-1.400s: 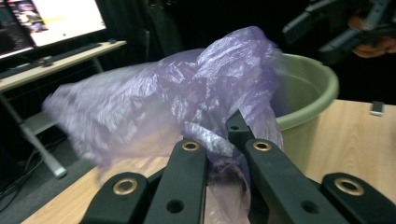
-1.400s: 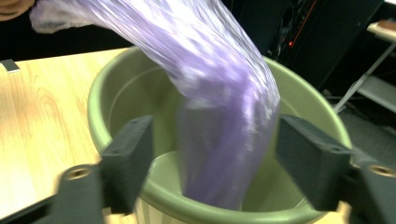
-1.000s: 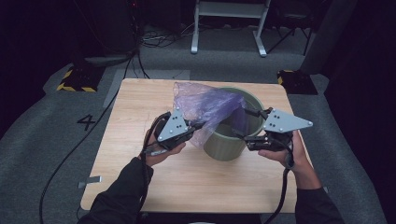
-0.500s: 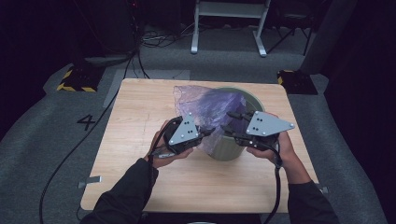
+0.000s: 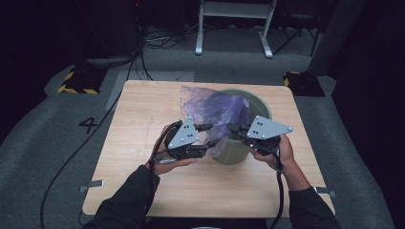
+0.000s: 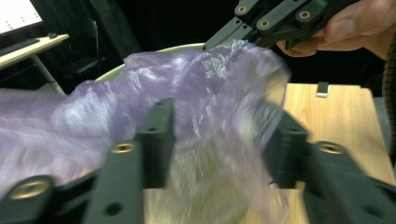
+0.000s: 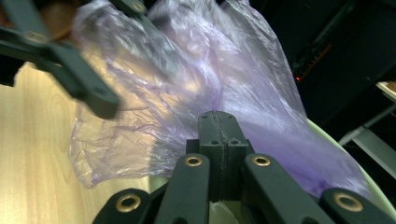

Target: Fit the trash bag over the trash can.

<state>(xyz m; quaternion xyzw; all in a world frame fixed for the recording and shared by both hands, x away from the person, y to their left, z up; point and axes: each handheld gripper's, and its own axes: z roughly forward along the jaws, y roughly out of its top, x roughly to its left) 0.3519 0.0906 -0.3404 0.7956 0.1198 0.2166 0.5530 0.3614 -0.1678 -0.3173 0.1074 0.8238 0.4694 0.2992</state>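
Since the purple bag [image 5: 217, 110] draped over the green bin [image 5: 258, 102] is thin, limp and slippery, my right claw [image 5: 233, 128] pinches its edge at the rim; my left claw [image 5: 210, 135] gapes just beside, film between its jaws.

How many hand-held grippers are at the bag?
2. The left hand-held gripper is open at the purple bag; the right hand-held gripper is shut on it, above the green bin.

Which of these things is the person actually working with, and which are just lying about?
In use:
- purple plastic bag, draped over the bin's rim
- green bin on the table
- left tongs, open around the bag
- right tongs, shut on the bag

Lying about:
- cables on the floor
- yellow-and-black striped block
- white stand
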